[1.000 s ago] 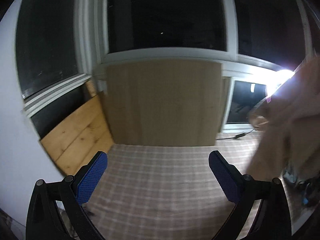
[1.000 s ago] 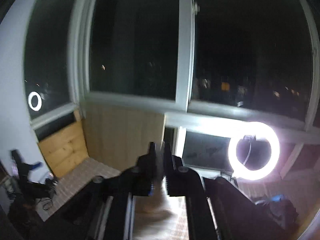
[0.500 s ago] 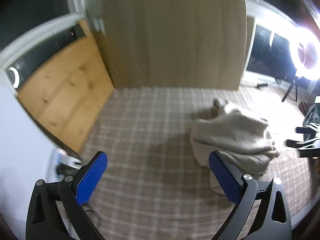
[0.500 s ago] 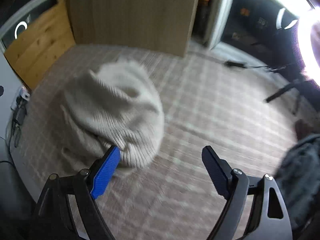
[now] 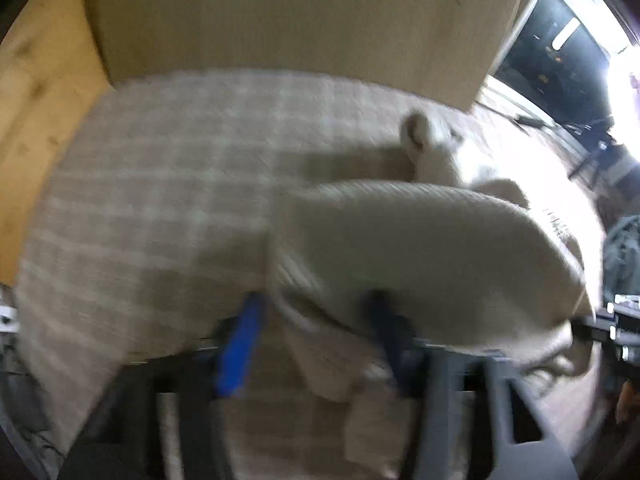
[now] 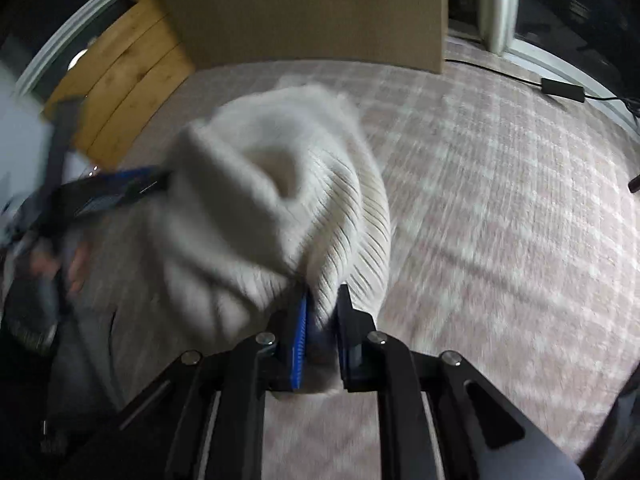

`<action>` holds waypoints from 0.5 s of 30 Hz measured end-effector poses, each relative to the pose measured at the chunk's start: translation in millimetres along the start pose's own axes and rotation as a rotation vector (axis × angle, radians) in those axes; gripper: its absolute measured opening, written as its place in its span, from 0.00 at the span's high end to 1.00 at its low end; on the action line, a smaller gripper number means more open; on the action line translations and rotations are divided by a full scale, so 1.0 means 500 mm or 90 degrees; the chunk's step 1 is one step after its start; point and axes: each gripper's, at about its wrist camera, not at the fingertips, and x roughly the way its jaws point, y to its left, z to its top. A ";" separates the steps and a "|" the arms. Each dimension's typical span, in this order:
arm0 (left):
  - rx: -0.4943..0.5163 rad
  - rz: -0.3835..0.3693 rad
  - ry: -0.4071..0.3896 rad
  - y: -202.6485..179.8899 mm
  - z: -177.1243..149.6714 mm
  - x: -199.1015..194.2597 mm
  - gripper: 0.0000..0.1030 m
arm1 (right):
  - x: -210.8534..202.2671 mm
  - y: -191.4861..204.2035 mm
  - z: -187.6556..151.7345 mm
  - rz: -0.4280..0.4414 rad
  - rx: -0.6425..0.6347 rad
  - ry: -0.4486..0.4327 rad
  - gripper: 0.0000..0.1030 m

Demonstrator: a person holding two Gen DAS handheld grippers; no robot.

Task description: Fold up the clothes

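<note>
Comparing with the view half a second back: the cream knit garment [image 6: 280, 184] lay loose on the checked cover [image 6: 500, 208] then, and both grippers stood wide with nothing between their pads. The right gripper [image 6: 323, 320] has just been closing and is now clenched on a ribbed fold at the near edge of the garment; the knit fills the narrow gap between its blue pads [image 6: 301, 332]. The left gripper [image 5: 316, 320] has also just been closing. Its jaws stand partly drawn in, with the near edge of the garment [image 5: 420, 248] bunched between them. Both wrist views now look steeply down at the cover, where a second ago they showed dark window panes.

Limits of the views:
- Left wrist view is heavily motion-blurred; whether the left pads press on the knit cannot be told.
- The left gripper's dark right finger [image 5: 384, 320] is partly covered by the fold.
- In the right wrist view the left gripper appears only as a blurred dark and blue streak at the garment's left side.
- The garment's far end [image 5: 424, 136] pokes up near the tan panel [image 5: 300, 16]; its shape is unclear.
</note>
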 end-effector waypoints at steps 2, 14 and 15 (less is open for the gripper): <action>0.021 -0.022 -0.003 -0.005 -0.025 -0.020 0.72 | -0.032 0.025 -0.046 0.020 -0.045 0.036 0.89; 0.070 0.024 -0.006 0.029 -0.123 -0.128 0.93 | -0.063 -0.077 0.109 -0.097 -0.018 -0.079 0.28; 0.062 0.027 -0.008 0.037 -0.113 -0.126 0.89 | -0.034 -0.089 0.133 -0.099 -0.008 -0.063 0.28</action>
